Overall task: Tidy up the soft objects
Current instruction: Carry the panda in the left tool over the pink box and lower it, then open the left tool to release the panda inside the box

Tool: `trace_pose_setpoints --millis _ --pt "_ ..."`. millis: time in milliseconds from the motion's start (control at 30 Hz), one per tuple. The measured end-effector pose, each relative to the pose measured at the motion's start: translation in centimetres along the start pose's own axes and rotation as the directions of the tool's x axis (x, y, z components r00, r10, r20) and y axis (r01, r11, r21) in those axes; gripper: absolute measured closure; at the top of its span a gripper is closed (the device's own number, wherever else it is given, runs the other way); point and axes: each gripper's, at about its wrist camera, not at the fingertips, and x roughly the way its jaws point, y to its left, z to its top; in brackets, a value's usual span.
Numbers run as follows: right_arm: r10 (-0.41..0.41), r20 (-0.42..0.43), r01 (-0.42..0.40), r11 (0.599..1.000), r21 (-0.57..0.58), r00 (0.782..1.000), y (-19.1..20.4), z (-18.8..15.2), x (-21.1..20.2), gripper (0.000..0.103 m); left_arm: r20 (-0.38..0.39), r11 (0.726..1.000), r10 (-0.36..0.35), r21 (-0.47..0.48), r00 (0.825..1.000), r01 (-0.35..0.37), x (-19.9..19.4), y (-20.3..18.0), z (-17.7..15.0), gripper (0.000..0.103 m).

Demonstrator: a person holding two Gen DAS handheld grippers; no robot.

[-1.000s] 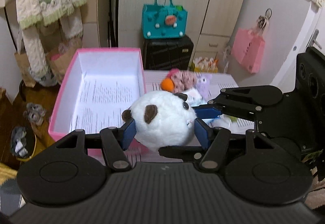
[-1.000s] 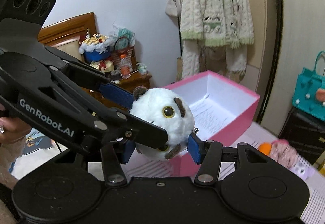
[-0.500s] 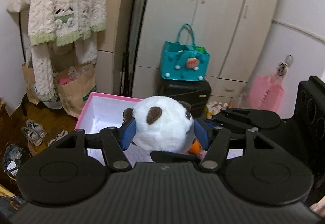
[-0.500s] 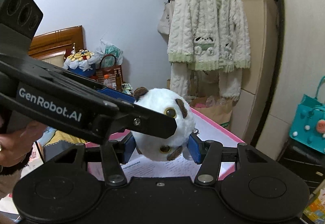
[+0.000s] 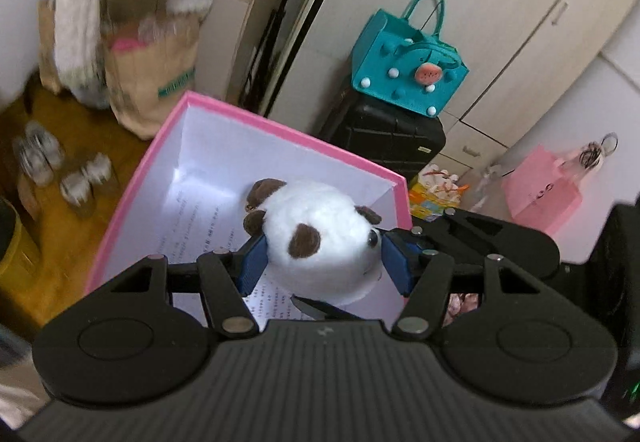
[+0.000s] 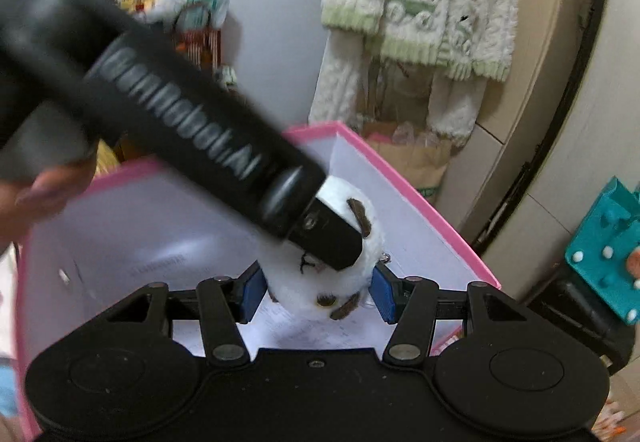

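A round white plush toy with brown patches hangs over the inside of the pink box. My left gripper is shut on it, a blue pad pressing each flank. My right gripper is shut on the same plush toy from another side. In the right wrist view the left tool's black body crosses over the toy and hides its top. One right finger reaches in from the right in the left wrist view. The box is lined with white printed paper.
A teal bag sits on a black suitcase behind the box. A pink bag hangs at the right, and a paper bag and shoes are on the floor. A cream cardigan hangs nearby. A hand holds the left tool.
Both grippers carried the plush toy together from beside the box to over its inside and lower. Both views rolled. The grips stayed the same.
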Motion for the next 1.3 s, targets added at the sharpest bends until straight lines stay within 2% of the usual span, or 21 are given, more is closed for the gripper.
trace_pose_setpoints --millis 100,333,467,600,733,867,1033,1133,1300 --pt "-0.005 -0.028 0.004 1.0 -0.012 1.0 -0.8 -0.3 0.8 0.042 -0.057 0.996 -0.054 -0.078 0.997 0.049 2.0 1.7 0.6 0.045" --pt "-0.036 -0.104 0.037 0.999 0.002 0.994 -1.7 0.0 2.3 0.043 -0.104 0.993 -0.074 -0.103 0.992 0.063 4.6 1.8 1.0 0.045" --pt "-0.1 -0.162 0.091 0.994 -0.064 0.982 -1.1 0.4 3.5 0.042 -0.118 0.989 -0.089 -0.128 0.989 0.074 5.5 2.4 0.9 0.046" --pt "-0.134 -0.183 0.108 0.984 -0.141 0.974 -0.5 0.2 4.3 0.042 -0.128 0.988 -0.085 -0.141 0.988 0.067 6.1 2.6 0.6 0.046" --pt "-0.123 -0.165 0.097 0.983 -0.159 0.979 -0.1 -0.3 4.0 0.036 -0.137 0.986 -0.082 -0.155 0.987 0.06 6.4 2.9 0.4 0.046" --pt "-0.101 -0.13 0.082 0.986 -0.145 0.986 -0.1 -0.5 3.3 0.035 -0.175 0.983 -0.089 -0.175 0.981 0.058 7.4 2.9 0.2 0.056" --pt "-0.123 -0.102 0.103 0.978 -0.184 0.987 0.6 -1.2 2.5 0.045 -0.182 0.981 -0.102 -0.179 0.978 0.069 7.8 2.3 -0.3 0.057" --pt "-0.12 -0.086 0.104 0.979 -0.173 0.989 0.9 -1.4 1.3 0.044 -0.147 0.989 -0.077 -0.134 0.986 0.057 6.6 1.7 -0.3 0.057" --pt "-0.035 -0.03 0.034 0.999 -0.017 0.999 0.4 -2.0 -1.7 0.043 -0.073 1.0 -0.008 0.003 0.997 0.008 2.5 0.5 -0.5 0.044"
